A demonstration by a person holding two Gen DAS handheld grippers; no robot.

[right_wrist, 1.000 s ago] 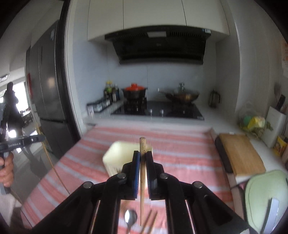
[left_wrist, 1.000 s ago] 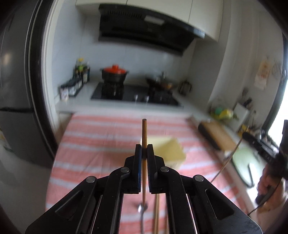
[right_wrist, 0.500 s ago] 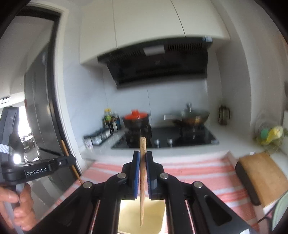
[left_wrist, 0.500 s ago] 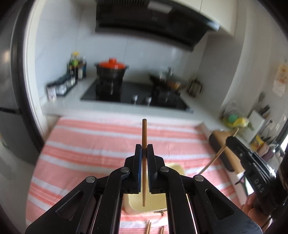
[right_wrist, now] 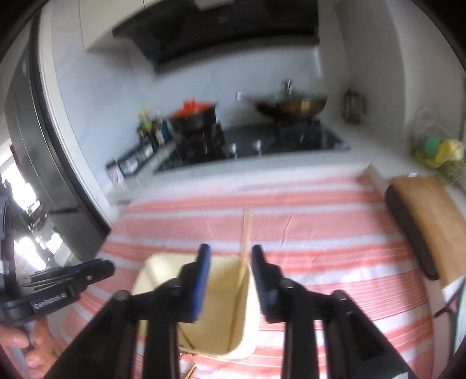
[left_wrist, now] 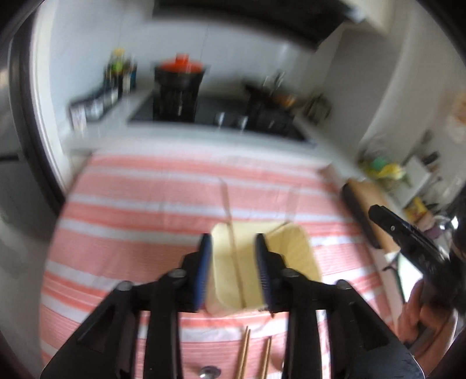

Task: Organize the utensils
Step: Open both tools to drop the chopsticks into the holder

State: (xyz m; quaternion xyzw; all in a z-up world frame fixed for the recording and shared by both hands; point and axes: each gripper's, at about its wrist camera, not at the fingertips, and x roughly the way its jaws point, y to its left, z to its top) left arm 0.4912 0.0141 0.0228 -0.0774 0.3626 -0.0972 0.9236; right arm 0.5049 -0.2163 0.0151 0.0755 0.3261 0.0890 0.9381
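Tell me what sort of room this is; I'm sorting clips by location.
A home kitchen, most likely: a stove carries a wok and an orange-lidded pot, a range hood hangs above, and a wooden cutting board lies beside the striped cloth.

Both angled downward side by side: left gripper (left_wrist: pixel 233 250) and right gripper (right_wrist: pixel 228 256) just parted, jaws apart and pressing on nothing, each gripped from behind by a bare hand (left_wrist: pixel 419 317).
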